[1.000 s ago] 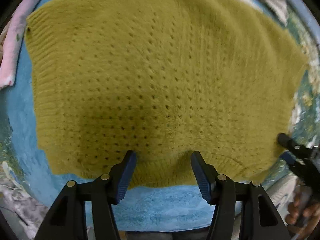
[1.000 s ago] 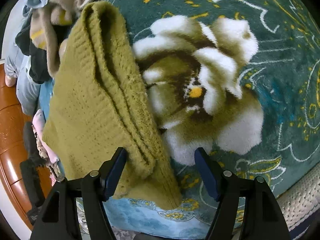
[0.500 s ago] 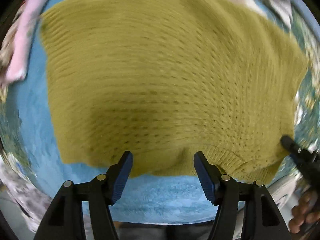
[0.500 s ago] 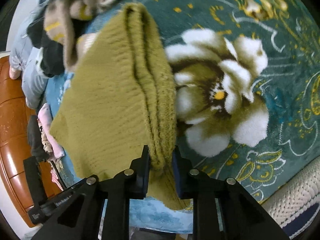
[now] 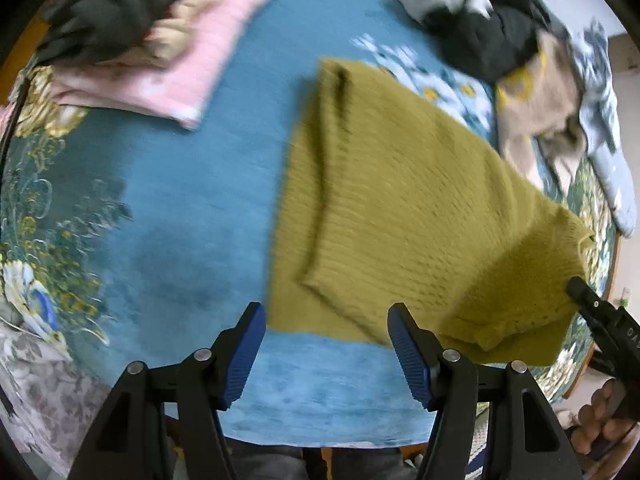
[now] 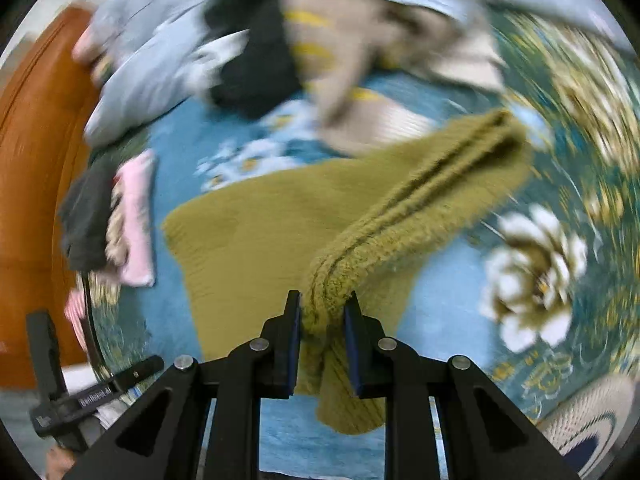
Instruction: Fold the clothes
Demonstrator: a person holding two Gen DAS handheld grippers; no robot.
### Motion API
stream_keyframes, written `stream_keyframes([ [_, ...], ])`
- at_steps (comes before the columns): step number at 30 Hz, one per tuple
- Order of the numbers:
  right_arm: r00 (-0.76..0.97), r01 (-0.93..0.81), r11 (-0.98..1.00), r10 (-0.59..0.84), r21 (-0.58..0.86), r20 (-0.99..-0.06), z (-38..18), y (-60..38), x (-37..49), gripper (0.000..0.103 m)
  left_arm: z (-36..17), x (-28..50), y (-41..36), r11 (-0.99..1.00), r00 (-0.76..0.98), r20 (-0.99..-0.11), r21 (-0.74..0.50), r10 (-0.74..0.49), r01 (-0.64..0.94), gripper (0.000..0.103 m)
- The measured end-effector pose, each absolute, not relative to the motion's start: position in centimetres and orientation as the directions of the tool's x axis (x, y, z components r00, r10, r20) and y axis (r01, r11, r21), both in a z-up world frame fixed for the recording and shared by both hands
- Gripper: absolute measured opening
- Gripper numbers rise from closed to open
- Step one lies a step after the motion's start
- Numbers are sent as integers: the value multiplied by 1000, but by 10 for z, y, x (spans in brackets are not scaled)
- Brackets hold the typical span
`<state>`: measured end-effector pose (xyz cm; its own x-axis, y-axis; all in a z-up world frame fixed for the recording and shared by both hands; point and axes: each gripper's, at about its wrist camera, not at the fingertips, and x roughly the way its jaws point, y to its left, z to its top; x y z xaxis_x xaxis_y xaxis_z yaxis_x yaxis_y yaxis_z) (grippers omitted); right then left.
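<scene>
Pinching olive sweater (image 6: 280,216), right jaws; left jaws spread; pink stack (image 5: 192,64) nearby.

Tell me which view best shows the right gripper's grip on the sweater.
The right wrist view: the right gripper is shut on the sweater's bunched edge, up close. The left wrist view shows only that gripper's tip at the sweater's corner, far right; the pinch itself is hidden.

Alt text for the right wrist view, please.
The right gripper is shut on a bunched edge of an olive-green knitted sweater, lifting it off a blue floral carpet. Behind, blurred, lie a loose clothes pile and a pink folded garment.
</scene>
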<state>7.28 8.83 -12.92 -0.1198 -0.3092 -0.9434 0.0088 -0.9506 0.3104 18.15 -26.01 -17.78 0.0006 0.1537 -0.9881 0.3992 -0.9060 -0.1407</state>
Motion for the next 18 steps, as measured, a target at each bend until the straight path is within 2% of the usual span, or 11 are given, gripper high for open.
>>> stream_keyframes([
  [3,-115,141,-947,-307,290,-945,-114,39,83,20,-165,161,-295,-880,-46,-984,-174,172,442,67],
  [11,17,364,-878,-329,313,-944,-156,-107,95,20,-172,179,-360,-802,-79,-975,-215,206,557,67],
  [18,166,361,-894,-220,266,-961,-222,-155,103,20,-185,201,-392,-761,-40,-975,-197,220,618,67],
])
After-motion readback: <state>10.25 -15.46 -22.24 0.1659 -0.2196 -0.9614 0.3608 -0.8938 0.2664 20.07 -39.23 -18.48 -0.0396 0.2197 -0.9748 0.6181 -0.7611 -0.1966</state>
